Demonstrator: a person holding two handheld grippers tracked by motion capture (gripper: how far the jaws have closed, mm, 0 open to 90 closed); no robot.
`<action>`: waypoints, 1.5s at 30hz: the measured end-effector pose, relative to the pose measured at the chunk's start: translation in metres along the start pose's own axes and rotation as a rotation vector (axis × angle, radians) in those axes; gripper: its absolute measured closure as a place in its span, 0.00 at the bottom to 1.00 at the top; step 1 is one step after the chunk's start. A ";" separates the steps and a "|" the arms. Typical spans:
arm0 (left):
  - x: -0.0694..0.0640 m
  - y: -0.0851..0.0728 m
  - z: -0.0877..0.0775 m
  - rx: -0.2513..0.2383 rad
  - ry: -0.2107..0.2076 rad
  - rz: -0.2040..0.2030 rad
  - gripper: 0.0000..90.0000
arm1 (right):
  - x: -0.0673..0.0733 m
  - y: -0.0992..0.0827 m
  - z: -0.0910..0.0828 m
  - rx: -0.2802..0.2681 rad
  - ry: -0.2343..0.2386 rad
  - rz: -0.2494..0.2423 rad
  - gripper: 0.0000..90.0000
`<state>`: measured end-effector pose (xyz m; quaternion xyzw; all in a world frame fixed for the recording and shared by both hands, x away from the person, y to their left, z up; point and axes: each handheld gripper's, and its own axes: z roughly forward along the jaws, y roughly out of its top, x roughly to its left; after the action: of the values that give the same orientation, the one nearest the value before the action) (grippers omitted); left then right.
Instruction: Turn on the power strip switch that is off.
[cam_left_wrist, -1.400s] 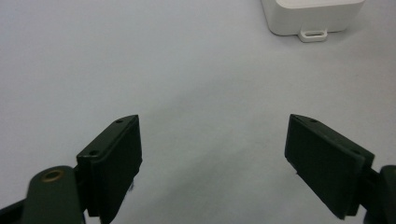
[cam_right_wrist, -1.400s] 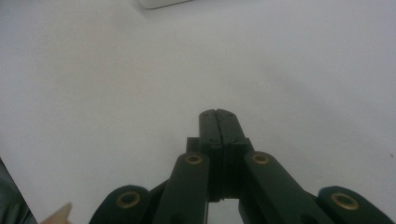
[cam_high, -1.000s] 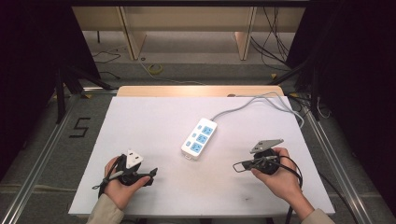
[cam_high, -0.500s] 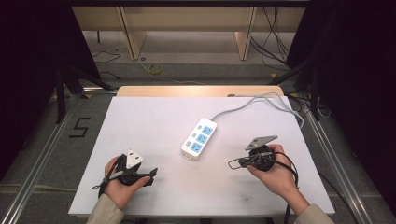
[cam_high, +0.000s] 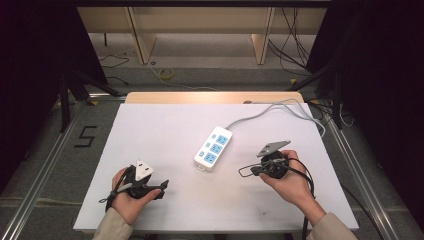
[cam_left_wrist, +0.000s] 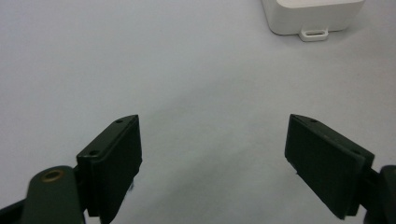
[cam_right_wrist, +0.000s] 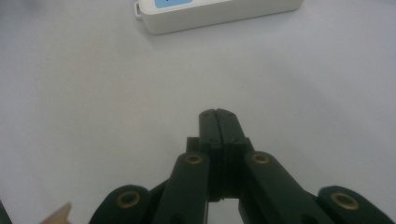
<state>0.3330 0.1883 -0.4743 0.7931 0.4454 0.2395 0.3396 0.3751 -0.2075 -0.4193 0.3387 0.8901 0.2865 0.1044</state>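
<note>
The white power strip (cam_high: 213, 148) lies mid-table between both grippers, untouched (approach stage, I judge). The left gripper (cam_left_wrist: 212, 154) is spread empty; the right gripper (cam_right_wrist: 218, 122), pressed together, must spread before gripping.

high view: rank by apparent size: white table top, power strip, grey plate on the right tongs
1. white table top, by far the largest.
2. power strip.
3. grey plate on the right tongs, smallest, though it sits higher, nearer the camera.
</note>
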 end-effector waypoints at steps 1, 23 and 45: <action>0.000 0.000 0.000 0.000 0.000 -0.001 0.21 | 0.000 0.001 0.000 0.000 0.000 -0.003 1.00; 0.001 0.000 -0.001 -0.004 0.001 -0.002 0.21 | 0.000 0.021 0.008 0.010 0.003 -0.029 1.00; 0.000 0.001 -0.002 -0.017 0.004 0.001 0.22 | -0.001 0.040 0.018 0.017 0.006 -0.041 1.00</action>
<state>0.3329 0.1886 -0.4723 0.7900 0.4437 0.2447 0.3453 0.4044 -0.1755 -0.4104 0.3202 0.8997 0.2776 0.1047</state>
